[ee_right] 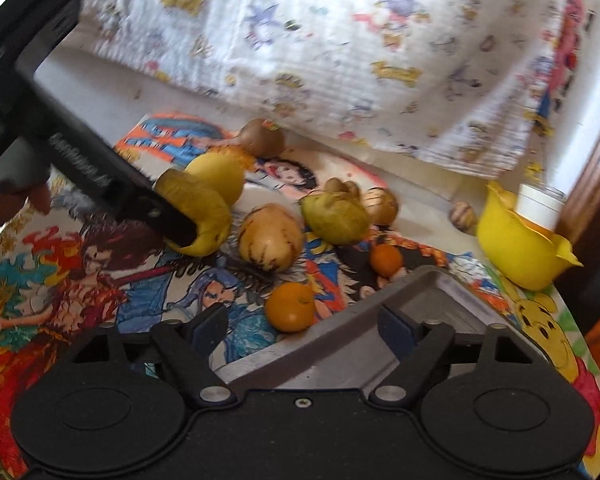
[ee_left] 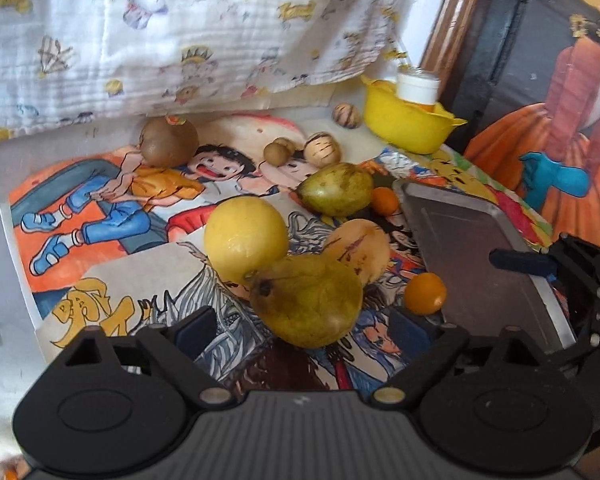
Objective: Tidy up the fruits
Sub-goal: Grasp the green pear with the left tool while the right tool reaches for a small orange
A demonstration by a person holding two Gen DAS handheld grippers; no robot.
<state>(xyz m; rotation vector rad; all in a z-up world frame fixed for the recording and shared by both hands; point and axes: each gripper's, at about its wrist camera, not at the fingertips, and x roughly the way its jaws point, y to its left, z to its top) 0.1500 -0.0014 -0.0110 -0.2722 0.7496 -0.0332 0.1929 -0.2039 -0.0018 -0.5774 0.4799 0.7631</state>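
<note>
A yellow-green pear (ee_left: 306, 300) lies between the fingers of my left gripper (ee_left: 304, 328), whose jaws stand wide open around it. In the right wrist view the same pear (ee_right: 204, 210) shows with the left gripper's finger (ee_right: 172, 224) against it. Behind it lie a yellow lemon (ee_left: 244, 236), a streaked pepino melon (ee_left: 360, 248), a second pear (ee_left: 336, 188), two small oranges (ee_left: 425, 294) (ee_left: 384, 201), a kiwi (ee_left: 169, 142) and small striped fruits (ee_left: 322, 150). My right gripper (ee_right: 304, 326) is open and empty above the metal tray (ee_right: 440, 300), near an orange (ee_right: 290, 306).
The metal tray (ee_left: 472, 256) sits at the right of the cartoon-printed mat (ee_left: 100, 200). A yellow bowl (ee_left: 408, 124) with a white cup (ee_left: 418, 86) stands at the back right. A printed cloth (ee_left: 180, 40) hangs behind the fruits.
</note>
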